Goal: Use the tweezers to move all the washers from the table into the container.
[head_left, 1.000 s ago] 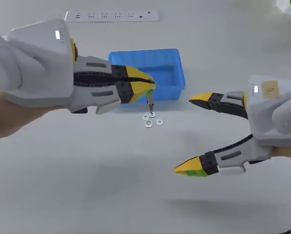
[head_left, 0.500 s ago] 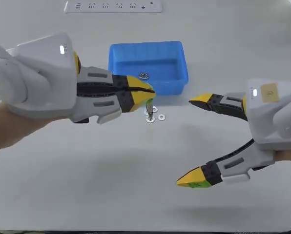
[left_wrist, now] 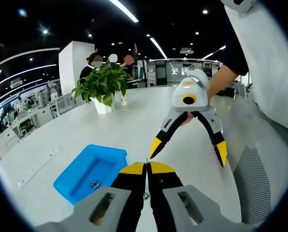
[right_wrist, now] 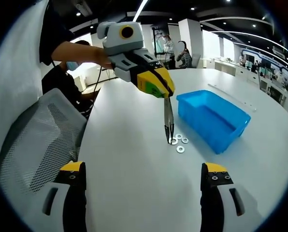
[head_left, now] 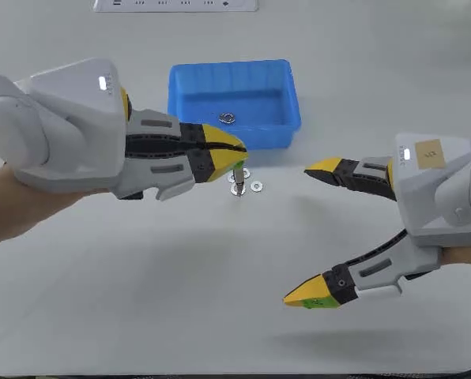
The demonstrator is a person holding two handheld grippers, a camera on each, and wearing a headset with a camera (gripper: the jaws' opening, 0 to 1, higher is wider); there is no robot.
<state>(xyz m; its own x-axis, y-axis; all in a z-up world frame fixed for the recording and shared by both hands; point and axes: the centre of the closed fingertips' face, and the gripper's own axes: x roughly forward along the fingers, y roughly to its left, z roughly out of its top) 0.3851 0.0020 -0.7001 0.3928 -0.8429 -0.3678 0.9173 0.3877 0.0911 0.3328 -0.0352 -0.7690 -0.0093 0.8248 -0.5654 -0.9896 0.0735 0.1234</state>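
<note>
Spanning the scene, a white table [head_left: 141, 300] holds a blue container [head_left: 229, 66]. The left gripper [head_left: 242, 148] is clamped on slim tweezers [head_left: 239, 172], pointed down to pinch among loose washers [head_left: 256, 186] lying just in front of the container, seemingly so each carry is short, while the right gripper [head_left: 297, 234] hangs wide apart, empty, likely kept clear. 1 washer [head_left: 227, 118] lies inside the container.

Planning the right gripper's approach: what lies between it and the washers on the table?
That stretch is bare table: the right gripper view shows nothing between the right gripper and the washers.
</note>
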